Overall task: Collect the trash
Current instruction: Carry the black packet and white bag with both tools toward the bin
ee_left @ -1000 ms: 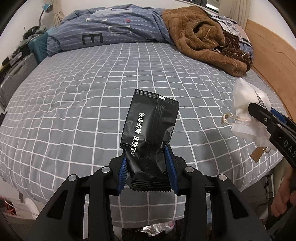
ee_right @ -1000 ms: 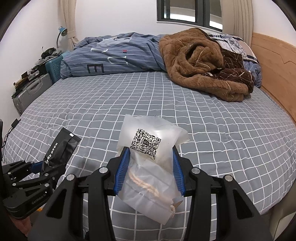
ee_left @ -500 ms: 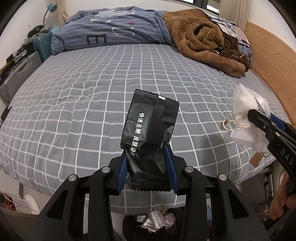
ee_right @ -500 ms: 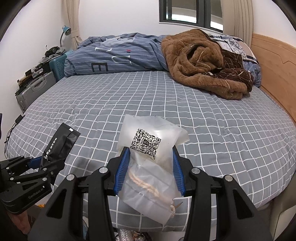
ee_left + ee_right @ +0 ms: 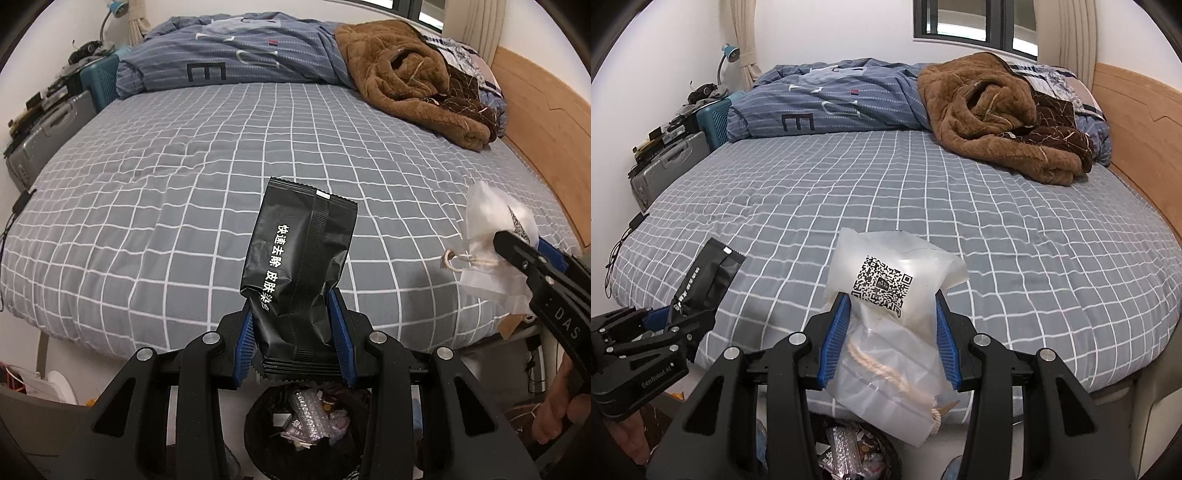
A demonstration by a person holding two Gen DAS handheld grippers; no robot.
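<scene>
Gripping a black packet (image 5: 299, 273) and translucent bag (image 5: 890, 332) above the bin (image 5: 306, 424).

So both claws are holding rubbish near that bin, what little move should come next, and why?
Probably open the left claw and let the black packet drop. The trash bin, already holding wrappers, sits right below it. The right claw could release its clear bag afterwards.

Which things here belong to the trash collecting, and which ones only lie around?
Belong to the job:
- black foil packet with white writing, in left gripper
- translucent plastic bag with QR code, in right gripper
- black-lined trash bin below

Just lying about:
- brown fleece blanket
- blue striped duvet
- grey hard case
</scene>
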